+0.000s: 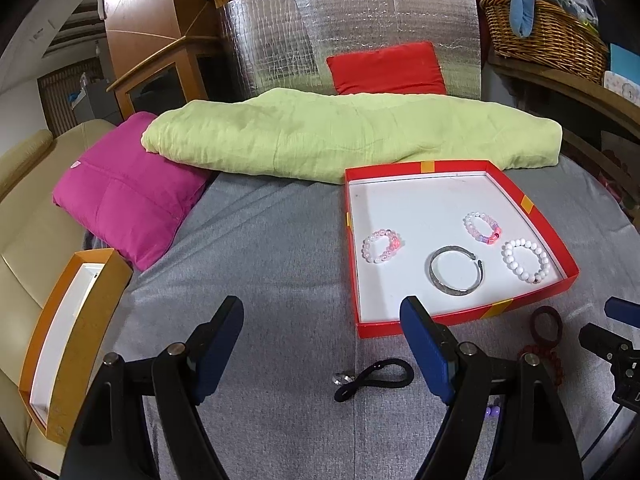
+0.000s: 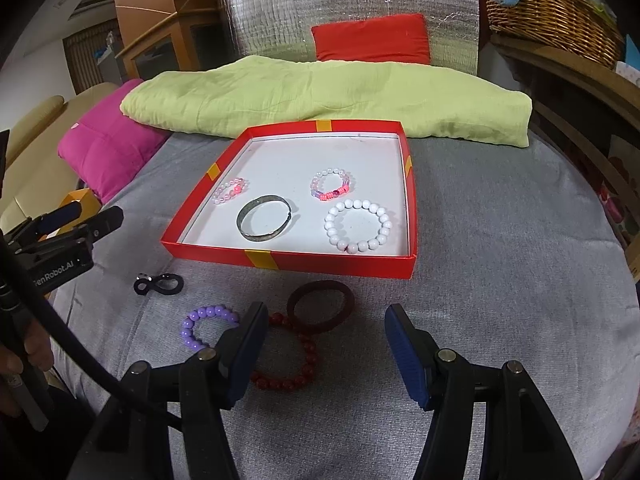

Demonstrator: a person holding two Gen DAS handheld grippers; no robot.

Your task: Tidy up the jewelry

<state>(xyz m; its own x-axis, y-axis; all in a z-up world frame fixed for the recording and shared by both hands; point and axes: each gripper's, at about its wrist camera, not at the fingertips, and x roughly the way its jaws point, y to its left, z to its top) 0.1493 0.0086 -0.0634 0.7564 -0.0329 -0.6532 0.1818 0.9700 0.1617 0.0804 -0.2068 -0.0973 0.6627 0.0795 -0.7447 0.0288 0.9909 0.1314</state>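
Note:
A red box [image 1: 460, 166] [image 2: 328, 258] sits on the grey bedcover. It holds a silver bangle [image 2: 264, 218], a white bead bracelet [image 2: 358, 226] and two pinkish bead bracelets [image 2: 230, 191] [image 2: 332, 186]. On the cover in front of the box lie a maroon ring [image 2: 320, 306], a red bead bracelet [image 2: 296, 360], a purple bead bracelet [image 2: 208, 326] and a black hair tie [image 1: 376, 376] [image 2: 160, 284]. My right gripper [image 2: 326, 314] hovers open over the maroon ring and red beads. My left gripper [image 1: 322, 308] stands open just above the black hair tie, holding nothing.
A folded green blanket [image 1: 340, 136] lies behind the box, with a magenta pillow [image 1: 128, 196] to its left and a red cushion [image 1: 386, 68] behind. An orange box [image 1: 68, 332] rests on the beige sofa at the left. A wicker basket [image 1: 548, 36] stands on the right shelf.

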